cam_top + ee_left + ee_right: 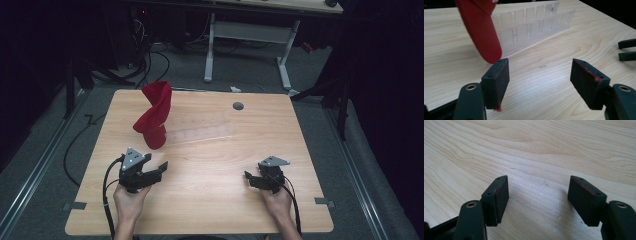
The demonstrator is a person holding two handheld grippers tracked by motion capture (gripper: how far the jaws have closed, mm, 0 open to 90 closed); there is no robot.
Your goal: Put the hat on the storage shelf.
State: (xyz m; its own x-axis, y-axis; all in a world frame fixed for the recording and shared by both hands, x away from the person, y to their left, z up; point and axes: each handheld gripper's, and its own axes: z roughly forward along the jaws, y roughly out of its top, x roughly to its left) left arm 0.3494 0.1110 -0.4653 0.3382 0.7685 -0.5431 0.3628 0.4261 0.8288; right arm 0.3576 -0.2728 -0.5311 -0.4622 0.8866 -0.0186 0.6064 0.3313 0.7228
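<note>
A red cloth [153, 117] stands twisted and upright on the left end of a clear plastic slotted rack [202, 133] near the table's middle. In the left gripper view the red cloth [480, 30] hangs just beyond my left jaw, with the rack [534, 27] behind it. My left gripper [159, 168] is open at the front left, a short way in front of the cloth, with nothing between its jaws. My right gripper [248, 177] is open at the front right over bare wood, also holding nothing. The left gripper view shows its two jaw tips [626, 50] at the right edge.
The wooden table [210, 200] has a grey round cap [238, 106] near its far edge. Beyond the table are a white desk frame [247, 45] and cables on the floor. Dark curtains close in both sides.
</note>
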